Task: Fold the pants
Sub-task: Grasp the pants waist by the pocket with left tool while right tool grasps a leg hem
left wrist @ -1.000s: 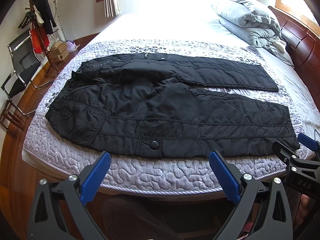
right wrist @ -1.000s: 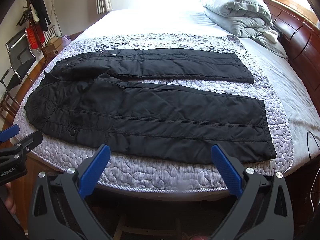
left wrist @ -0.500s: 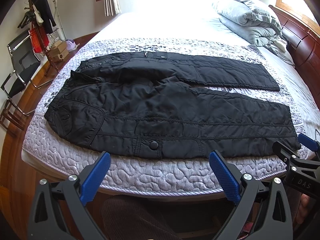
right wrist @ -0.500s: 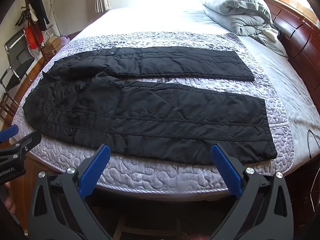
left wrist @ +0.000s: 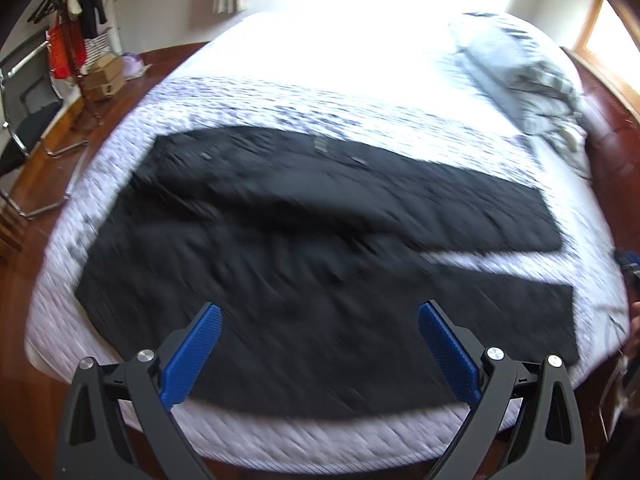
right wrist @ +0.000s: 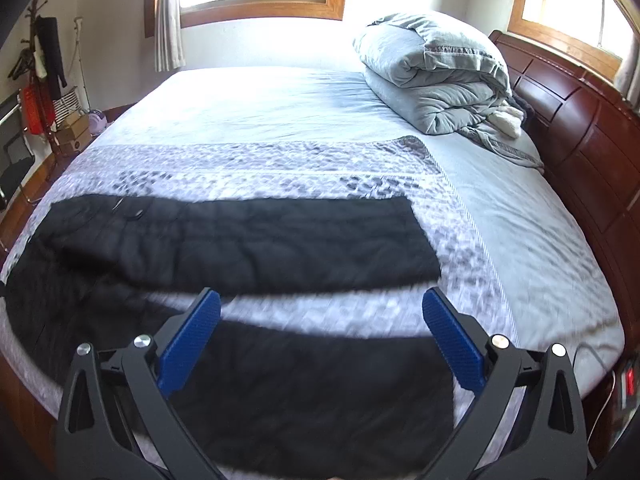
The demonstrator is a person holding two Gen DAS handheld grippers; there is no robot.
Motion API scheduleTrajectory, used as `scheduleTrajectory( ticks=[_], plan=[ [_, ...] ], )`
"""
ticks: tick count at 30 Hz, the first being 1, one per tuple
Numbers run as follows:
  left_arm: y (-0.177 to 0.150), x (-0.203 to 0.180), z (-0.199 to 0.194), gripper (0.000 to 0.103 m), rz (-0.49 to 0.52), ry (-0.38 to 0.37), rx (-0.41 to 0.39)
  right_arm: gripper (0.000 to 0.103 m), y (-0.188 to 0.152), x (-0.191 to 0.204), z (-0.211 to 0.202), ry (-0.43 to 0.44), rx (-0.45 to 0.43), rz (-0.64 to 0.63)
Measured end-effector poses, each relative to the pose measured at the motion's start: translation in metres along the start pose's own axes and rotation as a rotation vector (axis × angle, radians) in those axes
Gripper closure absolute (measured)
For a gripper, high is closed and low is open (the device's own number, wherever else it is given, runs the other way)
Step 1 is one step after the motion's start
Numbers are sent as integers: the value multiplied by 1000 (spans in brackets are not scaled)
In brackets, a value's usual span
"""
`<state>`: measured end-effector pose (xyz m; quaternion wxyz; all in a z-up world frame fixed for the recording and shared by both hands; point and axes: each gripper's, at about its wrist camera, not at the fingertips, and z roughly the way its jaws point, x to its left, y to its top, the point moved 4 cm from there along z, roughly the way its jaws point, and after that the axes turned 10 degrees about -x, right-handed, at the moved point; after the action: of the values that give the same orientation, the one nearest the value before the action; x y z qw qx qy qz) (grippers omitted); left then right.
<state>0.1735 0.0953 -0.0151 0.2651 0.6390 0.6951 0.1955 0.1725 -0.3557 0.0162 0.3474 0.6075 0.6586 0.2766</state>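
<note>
Black padded pants lie flat on the quilted bed cover, waist to the left, both legs spread to the right with a gap between them. My left gripper is open and empty, above the near leg close to the waist. My right gripper is open and empty, above the near leg toward the cuff end; the far leg lies beyond it. Both views are motion-blurred.
A folded grey duvet lies at the bed's far right by the dark wooden headboard. A coat rack, boxes and a folding chair stand on the floor to the left.
Both grippers have moved forward from the bed's near edge to over the pants. The right wrist view has tilted up, showing the windows. The pants have not moved.
</note>
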Motion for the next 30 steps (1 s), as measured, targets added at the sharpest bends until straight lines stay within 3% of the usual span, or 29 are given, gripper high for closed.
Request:
scheduleTrajectory(
  ticks=[3, 6, 9, 13, 15, 18, 23, 30],
  plan=[
    [48, 41, 42, 4, -10, 75, 49, 2, 30, -33, 76, 68, 132, 24],
    [89, 97, 98, 4, -90, 129, 131, 2, 45, -74, 165, 46, 269, 66],
    [104, 135, 138, 4, -173, 145, 195, 2, 43, -103, 233, 25, 369, 60],
    [118, 173, 190, 4, -296, 132, 242, 2, 39, -121, 298, 53, 432, 109],
    [120, 183, 210, 4, -338, 122, 257, 2, 42, -126, 317, 55, 422, 150],
    [123, 189, 238, 4, -355, 116, 296, 2, 39, -133, 348, 131, 459, 237],
    [124, 193, 277, 4, -349, 128, 358, 2, 27, -137, 380, 128, 501, 275],
    [122, 180, 306, 4, -304, 229, 434, 2, 13, -127, 398, 38, 501, 132]
  ],
)
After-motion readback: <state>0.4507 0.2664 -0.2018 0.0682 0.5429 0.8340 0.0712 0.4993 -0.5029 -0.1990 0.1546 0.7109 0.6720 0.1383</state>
